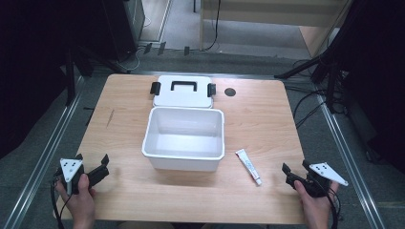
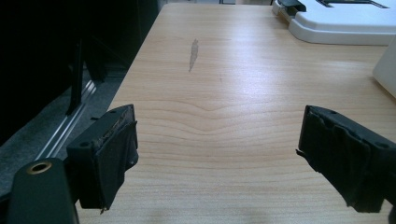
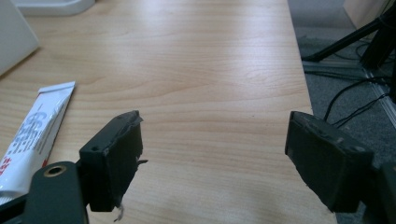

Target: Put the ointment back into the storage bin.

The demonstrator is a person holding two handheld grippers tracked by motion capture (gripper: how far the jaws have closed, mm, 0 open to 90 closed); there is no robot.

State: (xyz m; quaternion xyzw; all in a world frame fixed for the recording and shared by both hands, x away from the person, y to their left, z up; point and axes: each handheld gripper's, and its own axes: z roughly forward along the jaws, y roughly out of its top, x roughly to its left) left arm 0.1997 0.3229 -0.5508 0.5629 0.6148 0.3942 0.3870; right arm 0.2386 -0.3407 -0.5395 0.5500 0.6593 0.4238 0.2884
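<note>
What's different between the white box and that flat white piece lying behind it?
The white box is deep, open at the top and empty; the lid is shallow and lies flat on the table. The lid carries a black handle and two black side latches; the box shows plain white walls. The box sits nearer the person, the lid farther. Both are white and rectangular with rounded corners.

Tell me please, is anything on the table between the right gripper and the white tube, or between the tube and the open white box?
Nothing visible blocks either path. The right gripper, jaws open, has only bare table between it and the tube. The tube lies just right of the open box, with bare wood between. Only the box's own wall must be cleared.
</note>
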